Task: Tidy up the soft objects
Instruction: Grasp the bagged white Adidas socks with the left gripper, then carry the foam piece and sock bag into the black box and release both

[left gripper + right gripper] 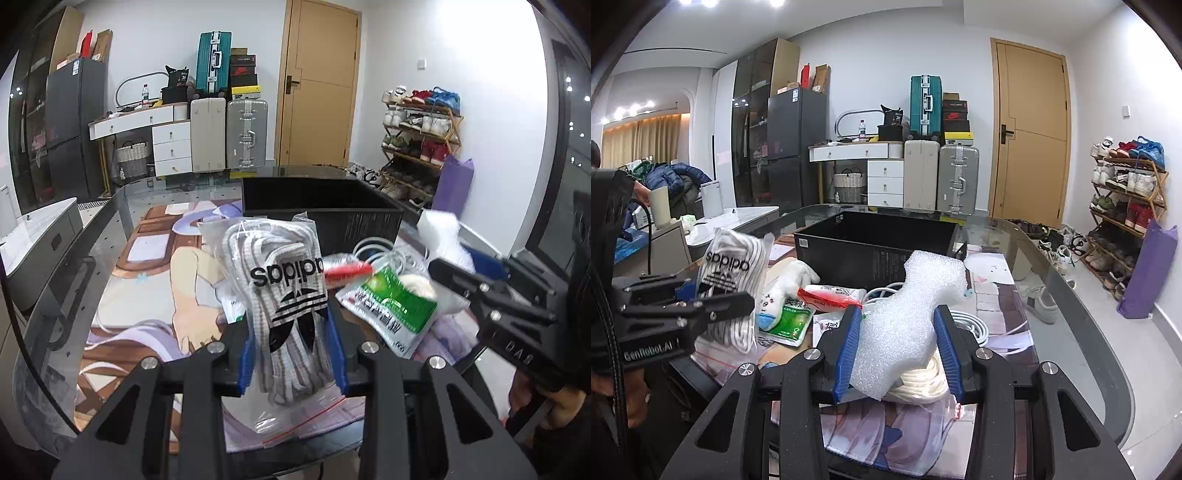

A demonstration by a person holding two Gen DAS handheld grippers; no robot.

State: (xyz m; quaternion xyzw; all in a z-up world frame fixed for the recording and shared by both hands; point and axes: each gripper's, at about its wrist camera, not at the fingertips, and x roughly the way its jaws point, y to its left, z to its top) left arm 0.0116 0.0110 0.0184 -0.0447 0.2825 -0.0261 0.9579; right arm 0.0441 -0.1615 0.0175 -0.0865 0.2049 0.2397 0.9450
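between the blue pads of the left gripper [292, 343] sits a clear zip bag of white laces [284, 295], printed with a black logo; the pads press its two sides, so this gripper is clamped on the bag. bag stands roughly upright, raised off the table, its red zip edge hanging low near the camera. seen from the right wrist, the same bag [733, 280] is at the left of the scene, held by the left gripper [701, 299].

right gripper [899, 347]: blue pads closed against a piece of white foam sheet [908, 314], which sticks up and forward between them. the foam is lifted above the pile. from the left wrist the foam [443, 236] shows blurred at the far right, ahead of the right gripper [454, 273].

below and between the two grippers, a loose pile on the table: a green-and-white packet [391, 306] lying flat, a red-and-white packet [827, 295] across it, a white sock [783, 291] leaning to the left of that, a coil of white cable [971, 325] to the right, and a bundle of cream cord [923, 384] directly under the foam.

just beyond the pile, an open black box [875, 240] stands on the glass table [1067, 325]. a printed mat [155, 288] covers the table under everything.

far wall: suitcases [956, 177], white drawers [884, 184], wooden door [1030, 129]; shoe rack [1126, 206] at the right.
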